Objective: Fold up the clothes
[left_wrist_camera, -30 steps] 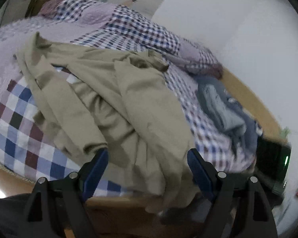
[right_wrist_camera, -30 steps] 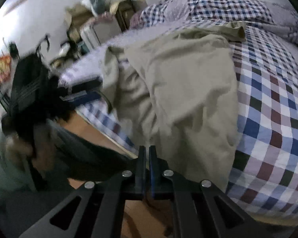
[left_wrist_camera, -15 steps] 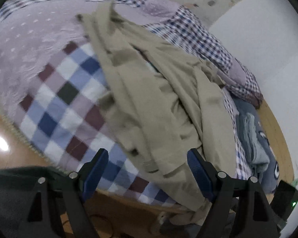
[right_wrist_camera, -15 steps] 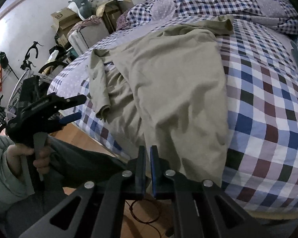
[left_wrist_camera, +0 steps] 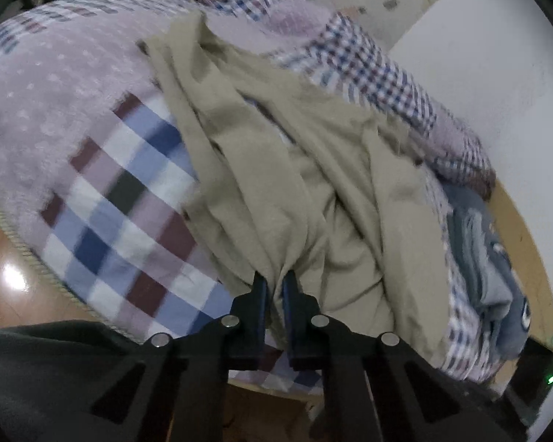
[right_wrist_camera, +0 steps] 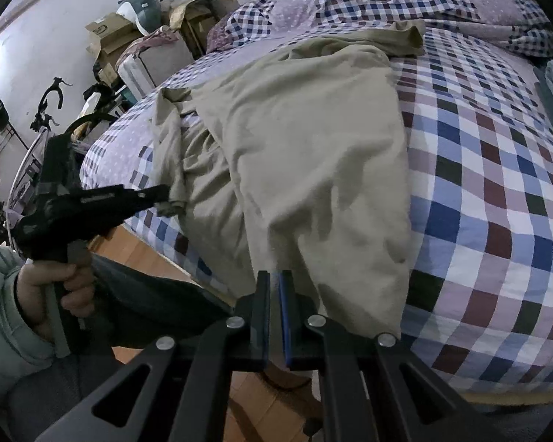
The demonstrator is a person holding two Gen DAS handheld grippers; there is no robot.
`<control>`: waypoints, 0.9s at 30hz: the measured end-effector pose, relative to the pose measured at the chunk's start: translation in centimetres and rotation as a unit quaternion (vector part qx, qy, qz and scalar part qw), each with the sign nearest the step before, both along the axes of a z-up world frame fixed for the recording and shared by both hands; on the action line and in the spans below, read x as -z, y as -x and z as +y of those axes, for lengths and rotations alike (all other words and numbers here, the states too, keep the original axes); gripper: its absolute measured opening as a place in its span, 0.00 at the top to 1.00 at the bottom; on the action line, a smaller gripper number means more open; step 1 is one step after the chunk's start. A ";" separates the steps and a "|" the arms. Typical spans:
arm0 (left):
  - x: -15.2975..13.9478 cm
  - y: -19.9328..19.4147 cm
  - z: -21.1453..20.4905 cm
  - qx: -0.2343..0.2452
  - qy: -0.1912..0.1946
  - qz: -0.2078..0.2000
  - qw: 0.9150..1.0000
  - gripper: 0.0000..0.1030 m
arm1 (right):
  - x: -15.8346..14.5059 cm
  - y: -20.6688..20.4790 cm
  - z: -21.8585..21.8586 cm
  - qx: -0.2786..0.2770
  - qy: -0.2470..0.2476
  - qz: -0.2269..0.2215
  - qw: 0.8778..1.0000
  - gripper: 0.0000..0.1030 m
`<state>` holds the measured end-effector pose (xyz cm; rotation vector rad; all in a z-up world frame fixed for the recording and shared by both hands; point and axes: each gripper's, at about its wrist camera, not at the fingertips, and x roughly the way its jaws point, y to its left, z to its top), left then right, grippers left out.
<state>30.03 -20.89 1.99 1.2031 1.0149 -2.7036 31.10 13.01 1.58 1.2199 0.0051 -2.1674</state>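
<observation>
A beige garment (left_wrist_camera: 313, 184) lies crumpled across the checked quilt (left_wrist_camera: 110, 202) on the bed. My left gripper (left_wrist_camera: 274, 285) is at the garment's near edge; its jaws are closing and a gathered fold of the cloth is pinched between them. In the right wrist view the left gripper (right_wrist_camera: 164, 193) grips the garment's (right_wrist_camera: 313, 147) left sleeve end, held by a hand (right_wrist_camera: 55, 287). My right gripper (right_wrist_camera: 274, 280) is shut at the garment's near hem, and cloth runs into the narrow gap between its fingers.
A pile of grey-blue clothes (left_wrist_camera: 486, 258) lies at the bed's right side by the white wall. Wooden floor (left_wrist_camera: 3, 258) borders the bed's near edge. Cardboard boxes with a plush toy (right_wrist_camera: 140, 7) and a bicycle (right_wrist_camera: 51, 99) stand beyond the bed's left side.
The left gripper came in to the garment's near edge and its wide-open jaws closed on a fold of it. The right gripper stayed shut and in place.
</observation>
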 end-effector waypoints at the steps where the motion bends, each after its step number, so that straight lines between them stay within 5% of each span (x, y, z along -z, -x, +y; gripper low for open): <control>1: -0.8 -0.4 -1.1 -0.012 -0.011 0.013 1.000 0.95 | 0.0 0.0 0.0 0.000 0.001 0.000 1.000 0.95; 8: -7.1 -1.7 -10.3 -0.102 -0.018 0.091 0.990 0.95 | 0.0 -0.1 -0.4 -0.005 0.004 0.000 1.000 0.95; 15: -13.6 -1.8 -21.7 -0.208 0.036 0.144 0.967 0.96 | -0.2 -0.2 -0.6 -0.013 0.005 0.005 1.000 0.95; 21: -15.6 -1.1 -30.9 -0.293 0.080 0.137 0.943 0.95 | -0.3 -0.3 -0.7 -0.013 0.005 0.010 1.000 0.95; 27: -12.6 1.7 -34.9 -0.311 0.078 0.069 0.945 0.94 | -0.2 -0.4 -0.8 -0.011 -0.013 0.017 1.000 0.90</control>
